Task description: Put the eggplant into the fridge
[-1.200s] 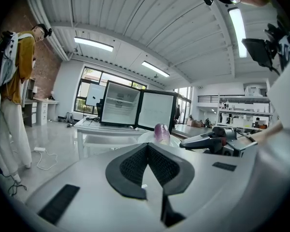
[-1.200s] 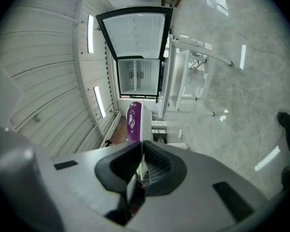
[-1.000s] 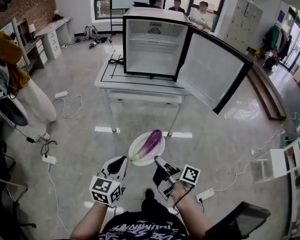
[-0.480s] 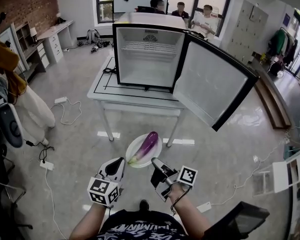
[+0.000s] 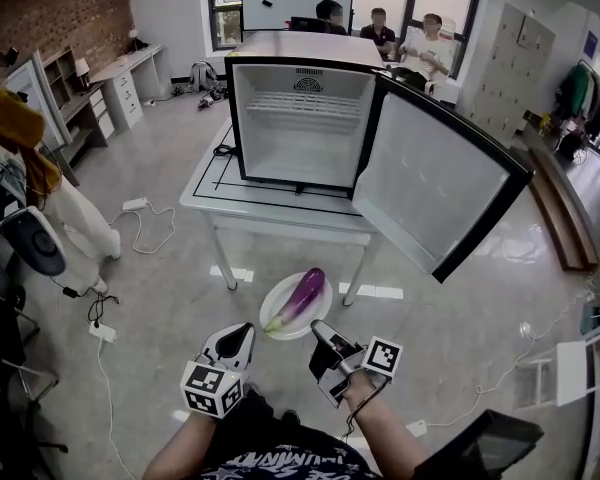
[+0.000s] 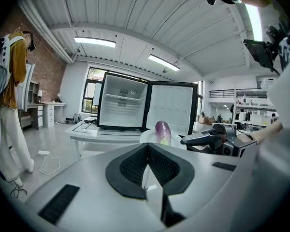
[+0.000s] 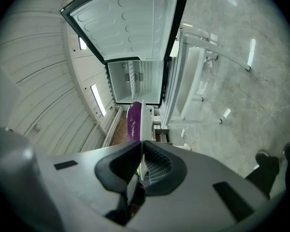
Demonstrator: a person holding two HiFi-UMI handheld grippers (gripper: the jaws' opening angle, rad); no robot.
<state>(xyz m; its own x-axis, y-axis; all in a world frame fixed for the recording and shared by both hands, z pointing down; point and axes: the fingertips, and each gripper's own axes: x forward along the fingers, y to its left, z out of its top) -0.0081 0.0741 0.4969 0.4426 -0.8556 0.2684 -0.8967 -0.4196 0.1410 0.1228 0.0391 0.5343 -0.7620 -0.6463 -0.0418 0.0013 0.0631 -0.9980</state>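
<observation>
Left gripper (image 6: pixel 147 154): we see its two black ribbed pads drawn together on a thin white rim.
Plate (image 6: pixel 147 136): white; we see it just beyond the pads, its near edge being the clamped rim.
Eggplant (image 6: pixel 163 132): purple and glossy; we see it lying on the plate, rising above its edge.
Right gripper (image 6: pixel 211 140): dark; we find it right of the plate, its tip at the plate's right edge.
Fridge (image 6: pixel 122 108): on a white table (image 6: pixel 99 135); we note a white interior with a wire shelf.
Fridge door (image 6: pixel 170 108): we see it swung wide open to the right.
Person (image 6: pixel 12 76): we see one standing at far left in a mustard top.
</observation>
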